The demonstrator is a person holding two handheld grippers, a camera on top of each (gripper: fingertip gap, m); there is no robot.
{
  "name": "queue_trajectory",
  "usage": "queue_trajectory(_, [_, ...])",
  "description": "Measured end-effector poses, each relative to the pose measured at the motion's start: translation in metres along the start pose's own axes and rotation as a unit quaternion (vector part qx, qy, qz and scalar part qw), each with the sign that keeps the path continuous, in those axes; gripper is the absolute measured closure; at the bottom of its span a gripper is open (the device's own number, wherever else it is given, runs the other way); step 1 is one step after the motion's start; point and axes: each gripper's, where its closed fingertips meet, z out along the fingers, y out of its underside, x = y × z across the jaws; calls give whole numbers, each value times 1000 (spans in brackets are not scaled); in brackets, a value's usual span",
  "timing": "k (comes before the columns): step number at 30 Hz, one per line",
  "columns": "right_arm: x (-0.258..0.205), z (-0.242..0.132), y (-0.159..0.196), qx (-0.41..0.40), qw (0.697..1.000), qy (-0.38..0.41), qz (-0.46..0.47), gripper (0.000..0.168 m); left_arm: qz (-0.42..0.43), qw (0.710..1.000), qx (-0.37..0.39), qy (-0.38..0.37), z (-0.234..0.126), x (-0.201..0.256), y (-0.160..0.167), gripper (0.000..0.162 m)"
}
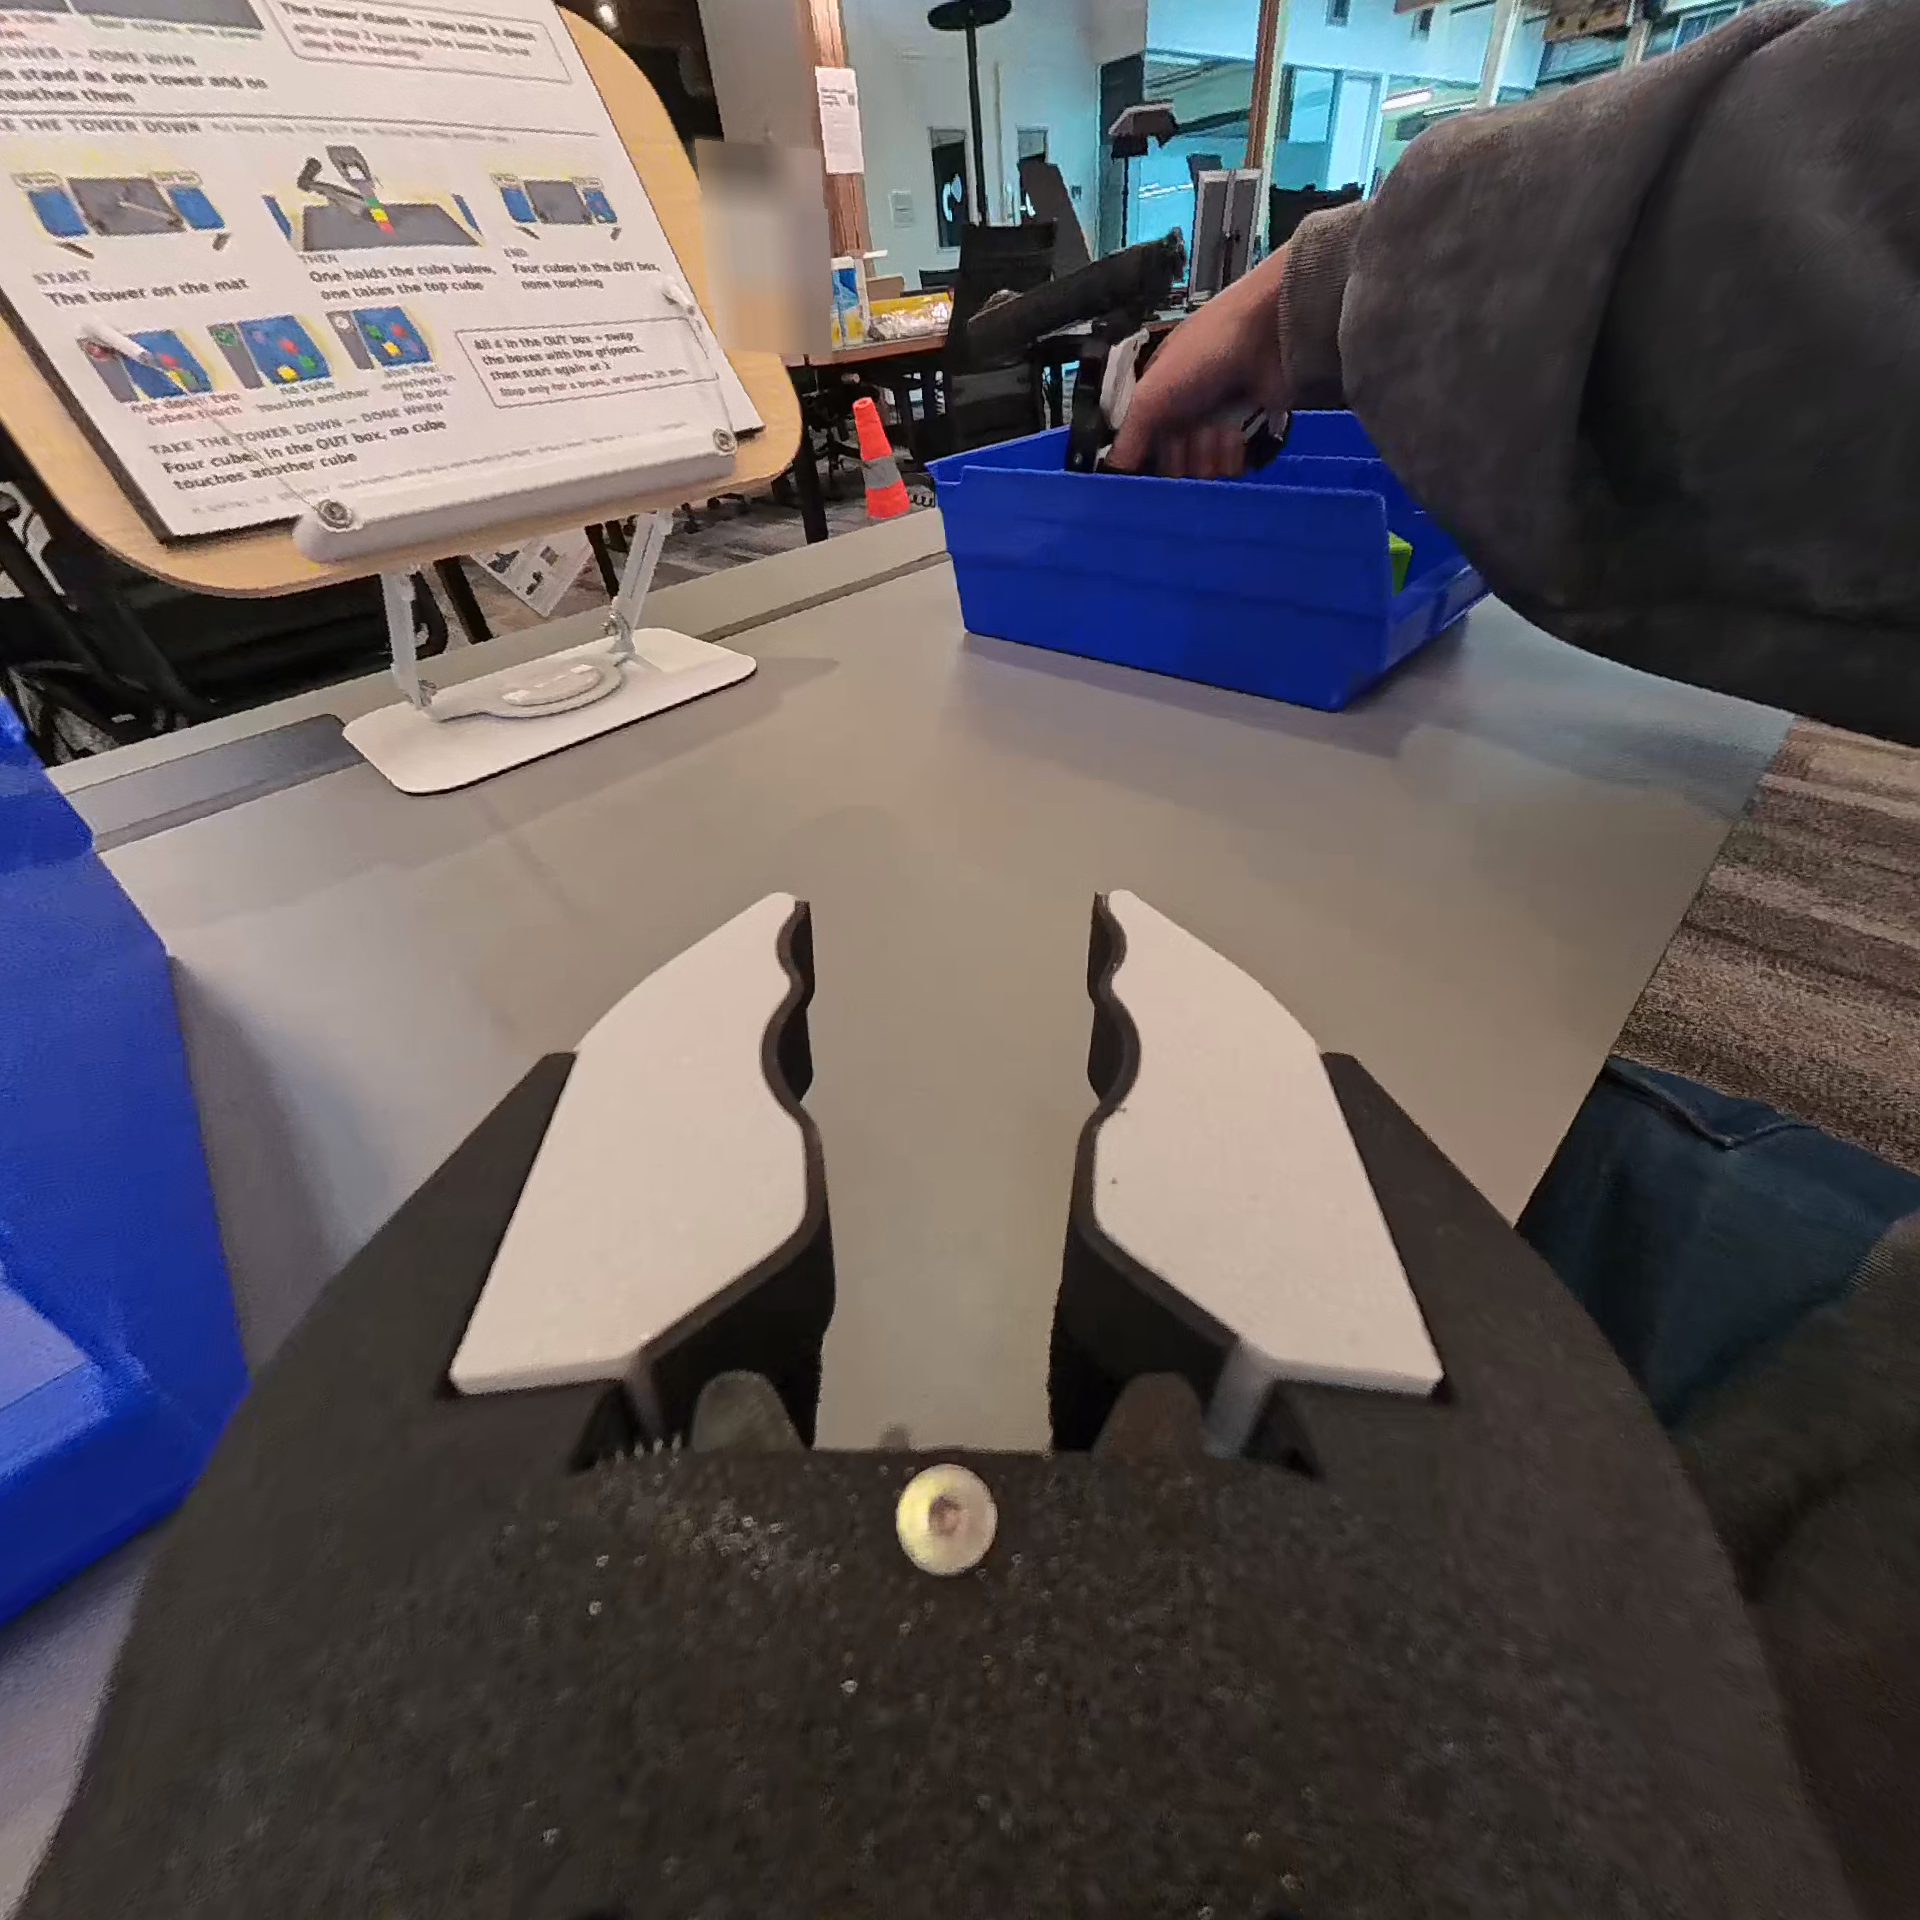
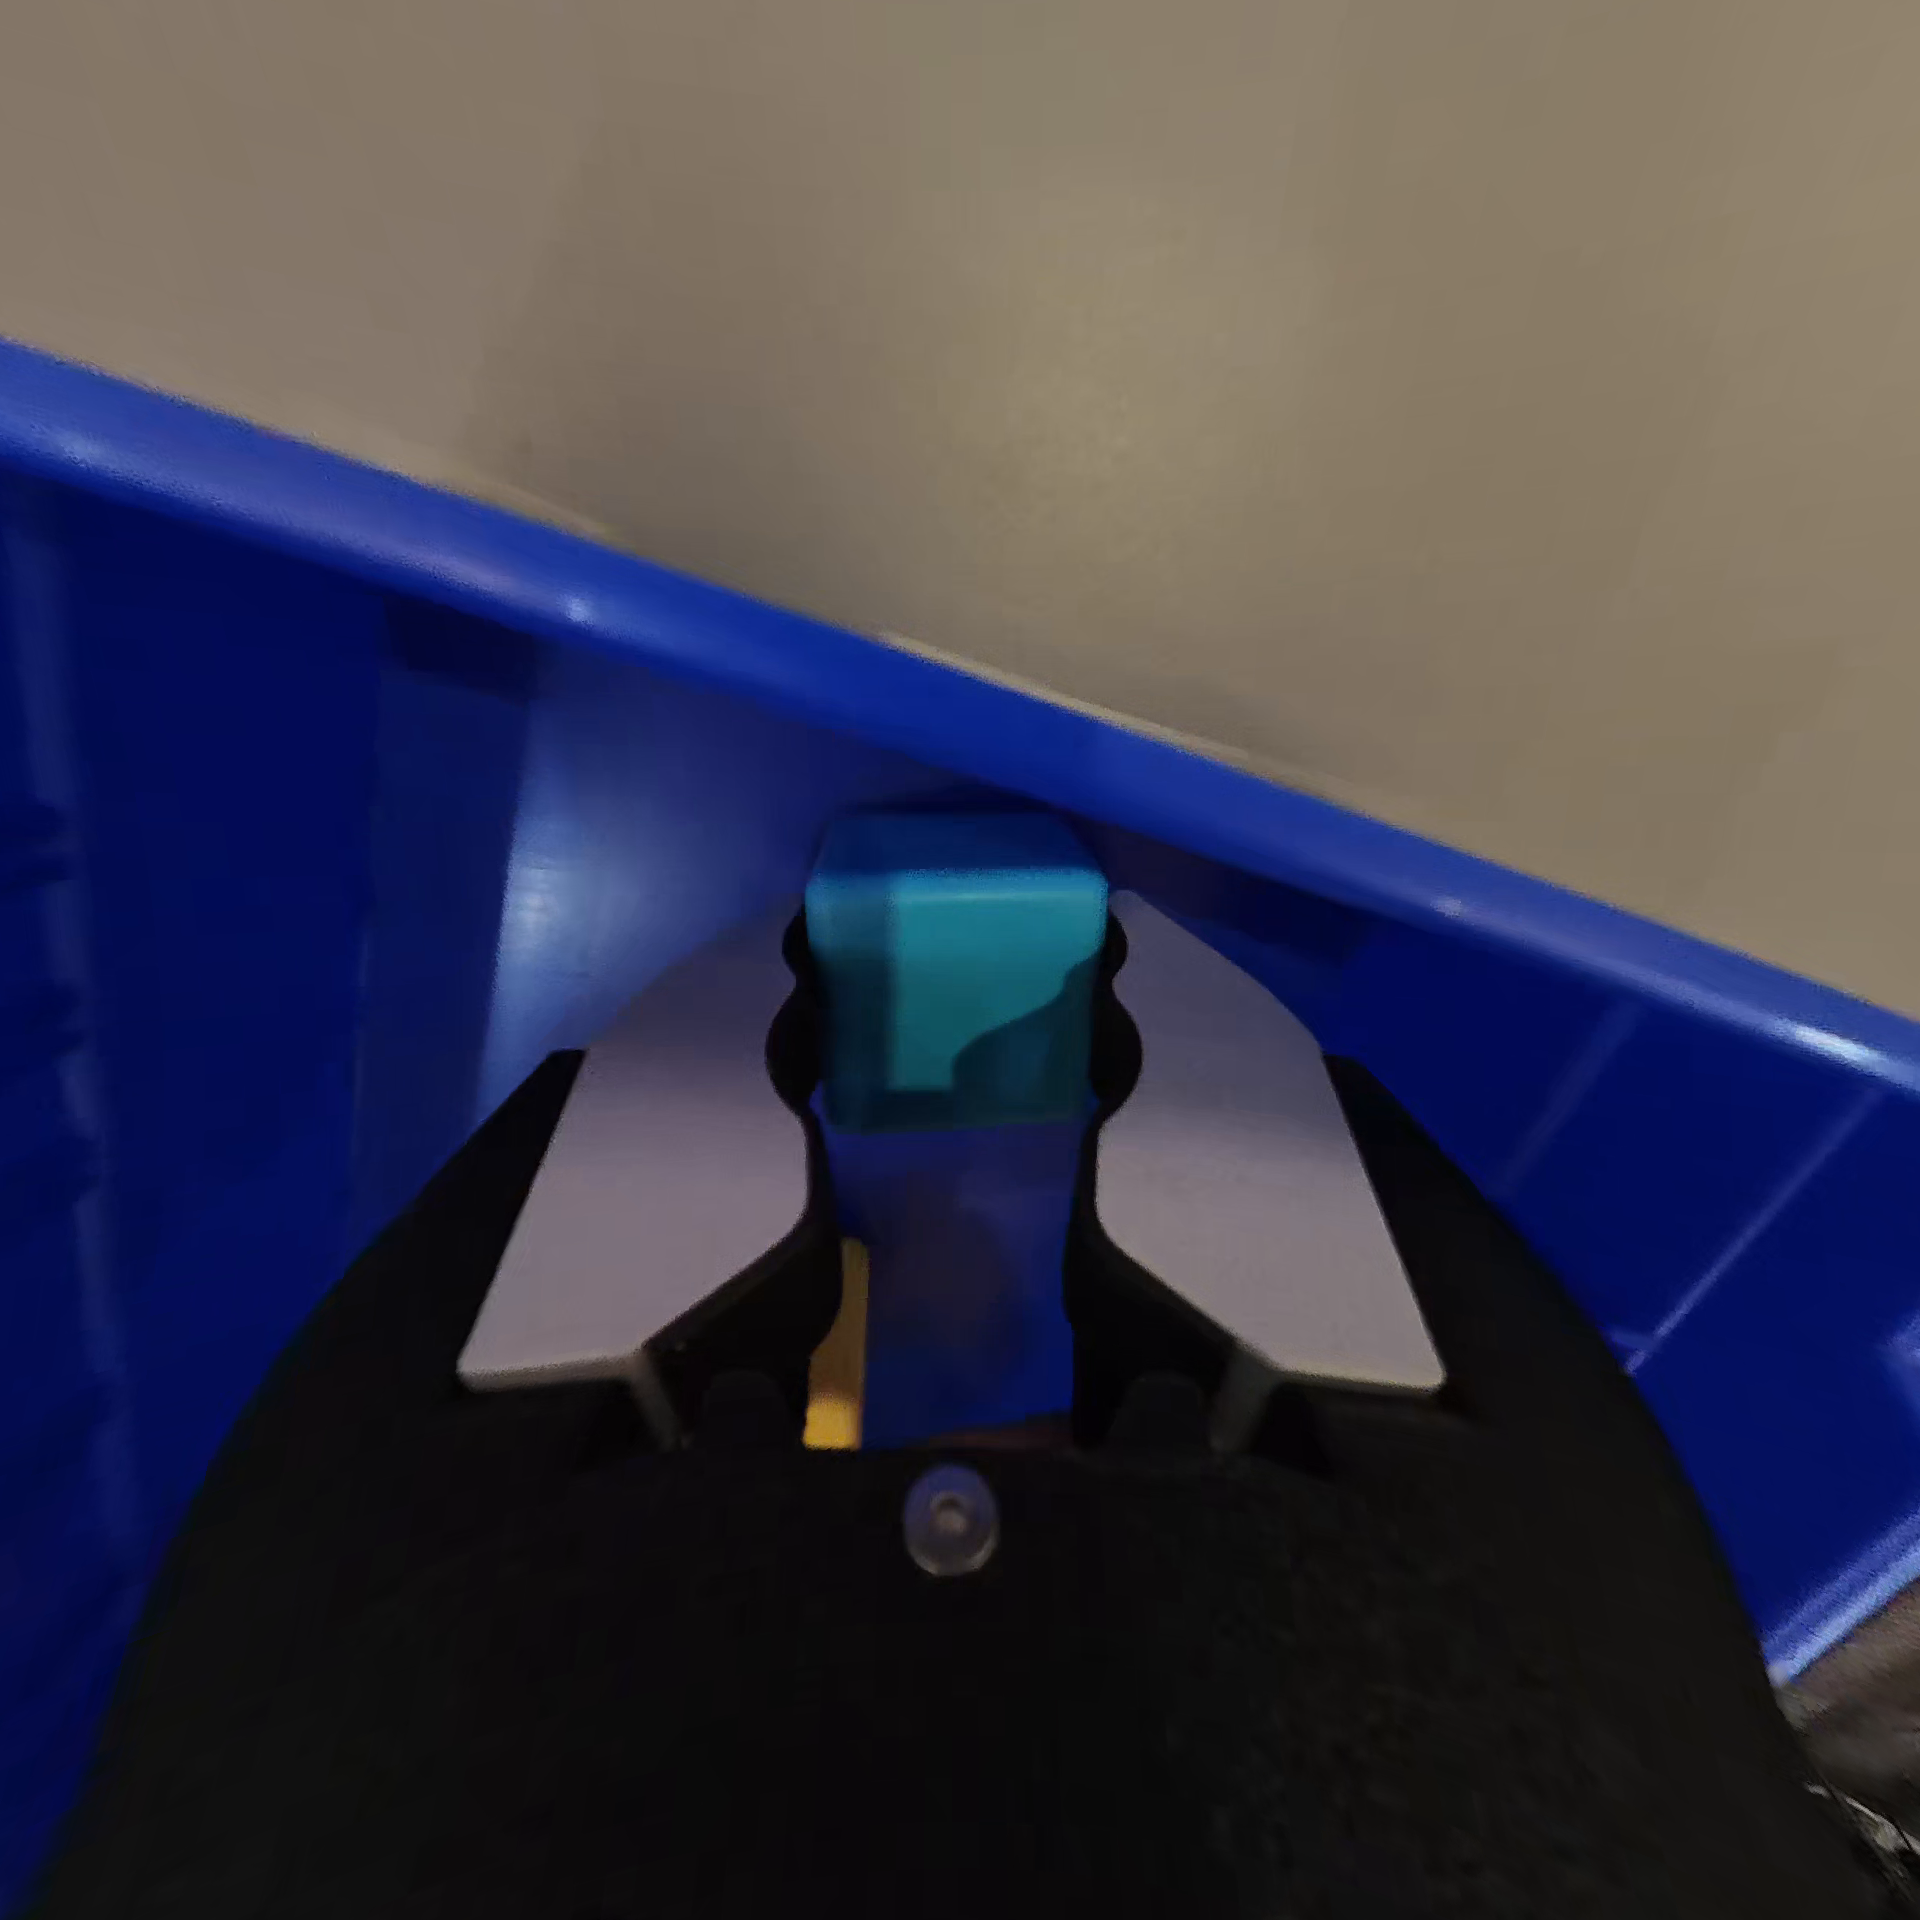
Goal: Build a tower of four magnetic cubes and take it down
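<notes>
Teal cube [image 2: 956,966] pinched by right gripper [image 2: 951,935] — against bin wall [image 2: 727,644] (inside).

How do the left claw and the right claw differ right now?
The left claw is open and empty; the right claw is shut on a teal cube. The left claw hovers over the grey table; the right claw reaches into a blue bin. Both have white fingers.

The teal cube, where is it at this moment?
In the right wrist view, the teal cube sits between the fingertips of the right gripper, inside the blue bin, close under its rim.
</notes>
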Motion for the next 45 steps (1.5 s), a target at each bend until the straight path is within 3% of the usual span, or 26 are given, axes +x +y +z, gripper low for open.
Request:
queue_trajectory(2, [-6, -1, -2, 7, 1000, -12, -5, 118, -7, 1000, 0, 2, 0, -1, 0, 112])
queue_trajectory(4, [-6, -9, -5, 24, 1000, -6, -3, 105, -9, 1000, -4, 2, 1, -2, 1, 110])
queue_trajectory(8, [-15, -85, -21, 179, 984, 12, -3, 103, 3, 1000, -4, 0, 1, 1, 1, 110])
queue_trajectory(10, [-44, -149, -14, 304, 953, -8, -8, 107, 7, 1000, -2, -5, 0, 0, 0, 110])
queue_trajectory(12, [-88, -209, 12, 428, 903, -37, -15, 113, 12, 1000, -5, -29, -1, -7, 1, 112])
queue_trajectory(15, [-187, -245, 68, 537, 830, -137, -58, 110, 44, 989, 2, -139, -12, -39, -3, 117])
queue_trajectory(18, [-273, -223, 123, 563, 791, -228, -75, 112, 16, 990, 26, -138, -18, -43, -9, 117])
queue_trajectory(22, [-347, -169, 180, 579, 753, -313, 5, 117, -25, 992, 17, -124, -16, -45, -4, 116])
queue_trajectory(26, [-369, -152, 217, 592, 766, -252, -15, 117, -21, 990, 11, -140, -17, -49, -3, 115])
queue_trajectory(30, [-354, -128, 216, 579, 800, -137, -74, 111, -13, 982, -23, -189, -16, -59, 7, 112])
queue_trajectory(41, [-323, -127, 213, 580, 799, -154, -15, 116, 9, 981, -59, -184, -3, -46, 15, 111])
queue_trajectory(42, [-316, -130, 213, 586, 795, -154, 0, 116, -9, 983, -59, -172, 2, -41, 14, 111])
queue_trajectory(45, [-271, -139, 214, 611, 775, -141, 82, 117, -146, 988, -17, -43, 33, 6, -4, 106])
